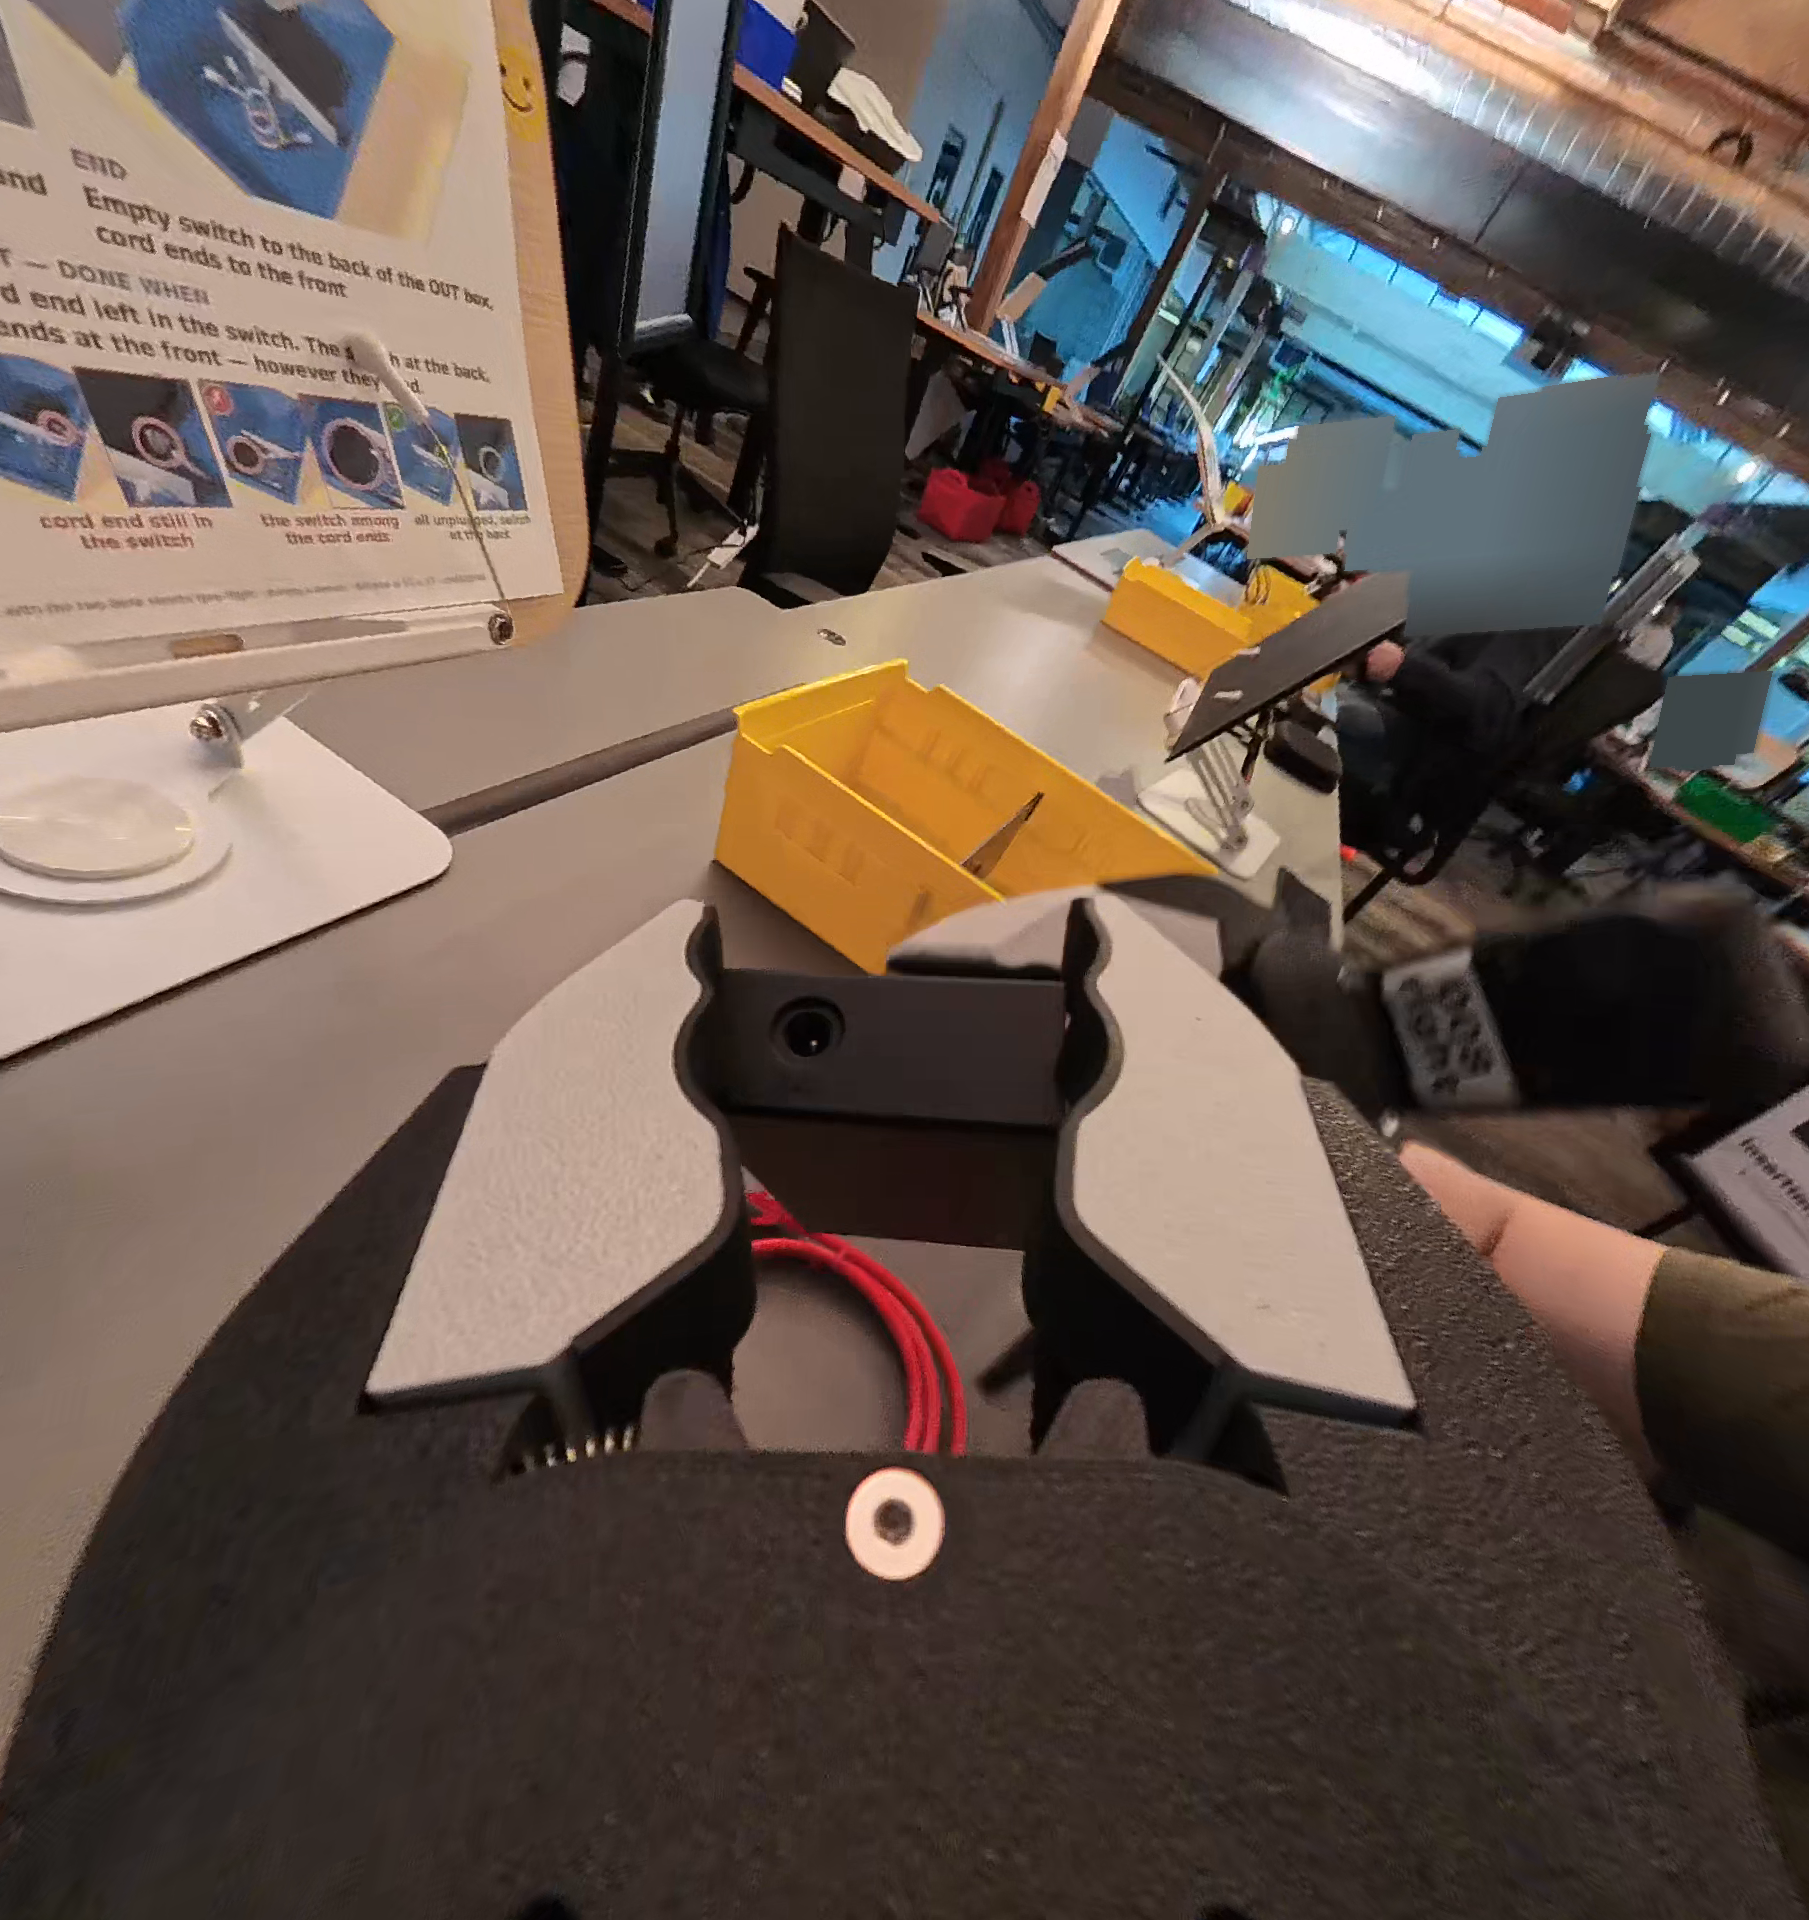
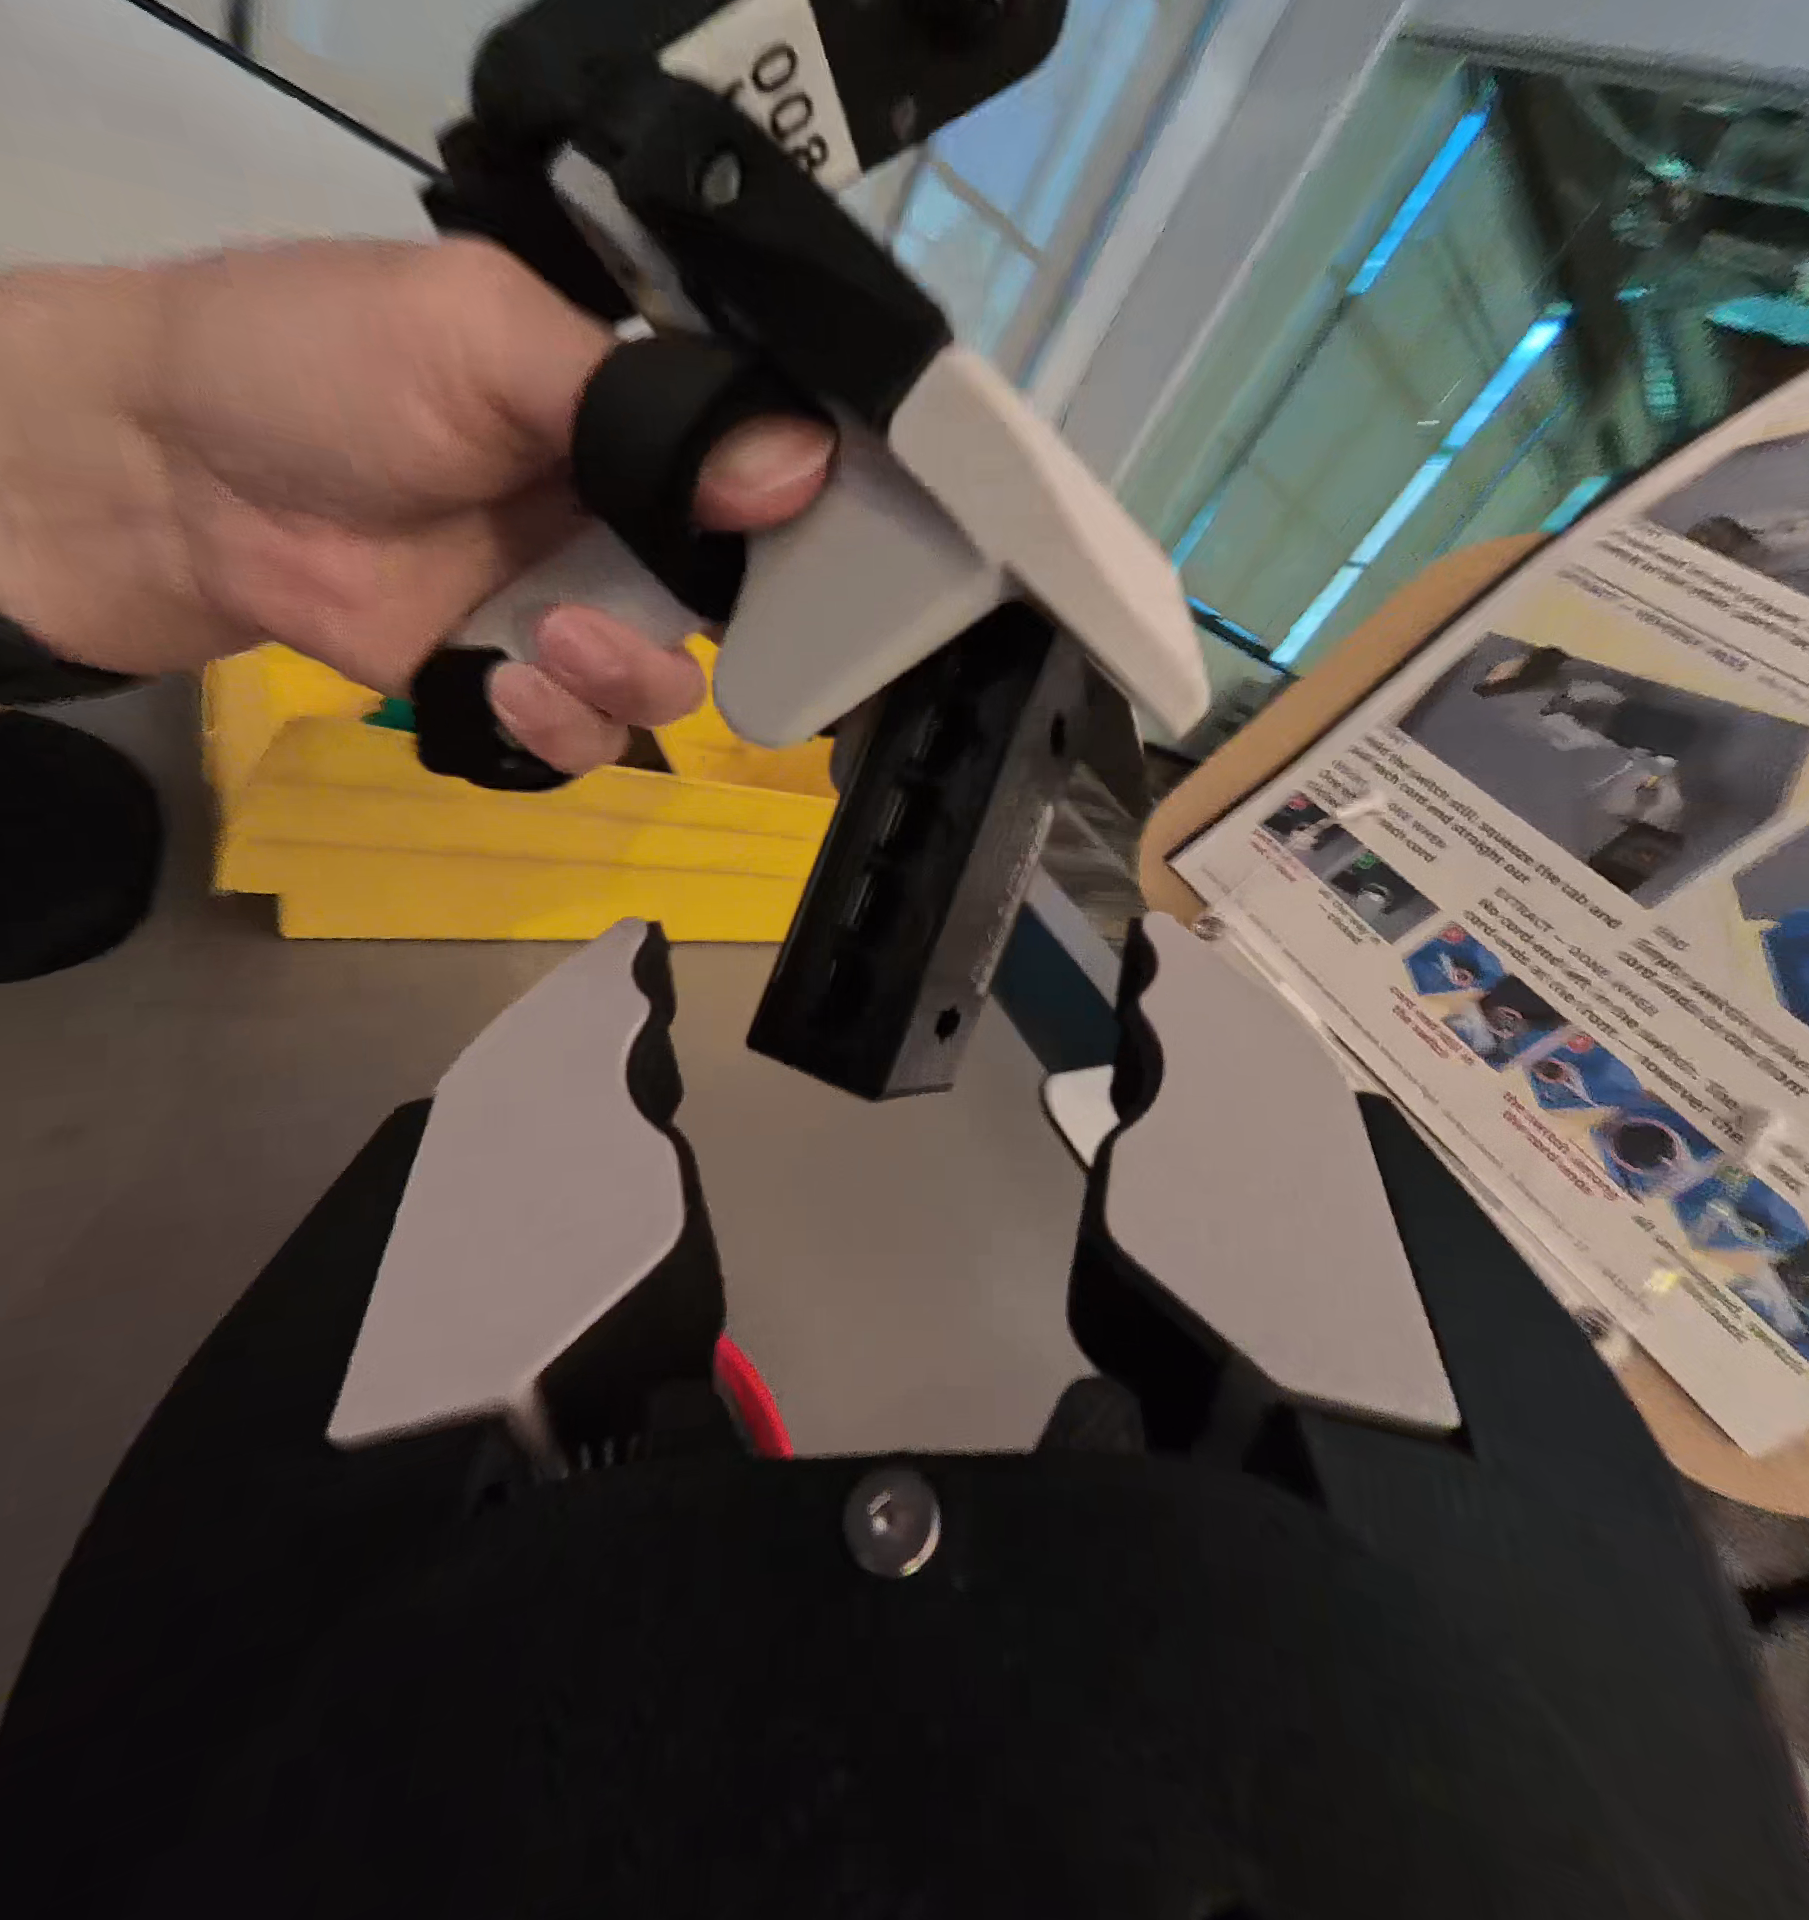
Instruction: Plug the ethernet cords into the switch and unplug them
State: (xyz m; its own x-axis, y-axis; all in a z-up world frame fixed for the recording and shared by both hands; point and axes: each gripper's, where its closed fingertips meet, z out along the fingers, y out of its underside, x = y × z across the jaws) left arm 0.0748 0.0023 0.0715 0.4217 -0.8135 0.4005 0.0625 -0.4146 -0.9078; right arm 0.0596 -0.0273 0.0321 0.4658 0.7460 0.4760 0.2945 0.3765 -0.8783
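Black switch (image 2: 905, 883) shows its ports only beyond the right gripper (image 2: 895, 997).

Your two handheld grippers: black bodies, pale grey fingers

Your left gripper (image 1: 887, 1023) and right gripper (image 2: 895, 1023) each carry wavy black-lined fingers (image 1: 578, 1153), a central screw, red cable beneath; black finger loops ring your left hand (image 2: 287, 468); olive sleeve (image 1: 1752, 1382) on your right

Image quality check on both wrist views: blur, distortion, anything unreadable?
Left wrist view: mostly sharp, black rectangular switch crisp in the left gripper; fisheye bends the room, right gripper smeared at right. Right wrist view: motion blur on the hand, yellow plastic bin and switch ports; right gripper itself fairly clear.
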